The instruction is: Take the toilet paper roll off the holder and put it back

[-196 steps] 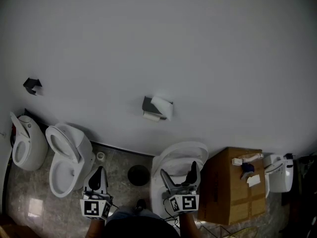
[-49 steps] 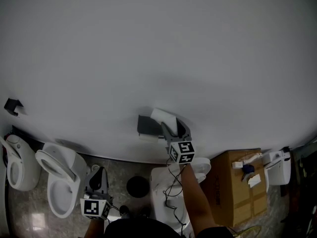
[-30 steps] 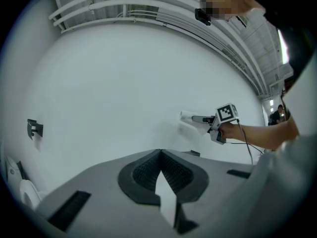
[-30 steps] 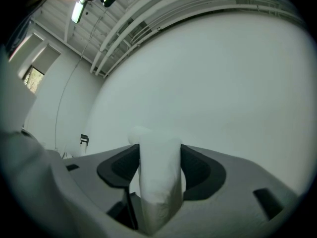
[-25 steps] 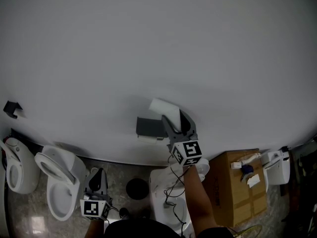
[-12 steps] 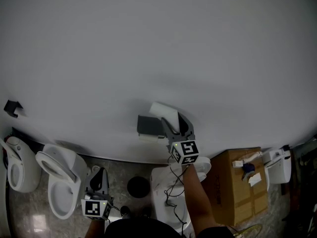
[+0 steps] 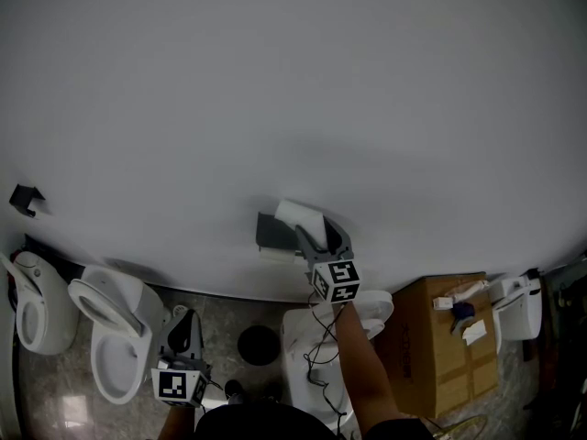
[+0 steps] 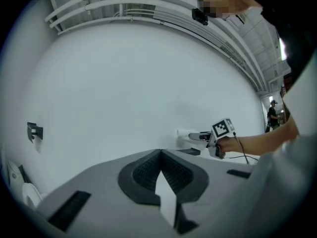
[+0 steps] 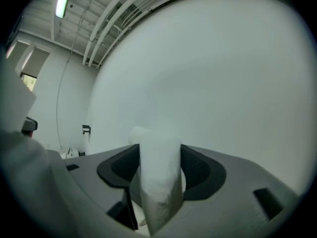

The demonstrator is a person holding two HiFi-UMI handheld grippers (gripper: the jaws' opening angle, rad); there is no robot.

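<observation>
A: Grey left tool [image 8: 160, 151] sits low at the left, jaws together on nothing, well apart from the work. Leave it parked?

B: Yes. Next, the dark holder [image 7: 268, 231] on the wall [image 7: 293, 81]. The toilet paper roll [image 7: 301, 216] is just beside its right end; whether it is seated on it or off, I cannot tell.

A: Right tool [image 7: 317, 235] is clamped across the roll, pads on its soft sides.

B: Grip looks firm enough. Squeezing harder would likely crush it. Line the roll's bore up with the holder, slide level, and let go only once it seats.
</observation>
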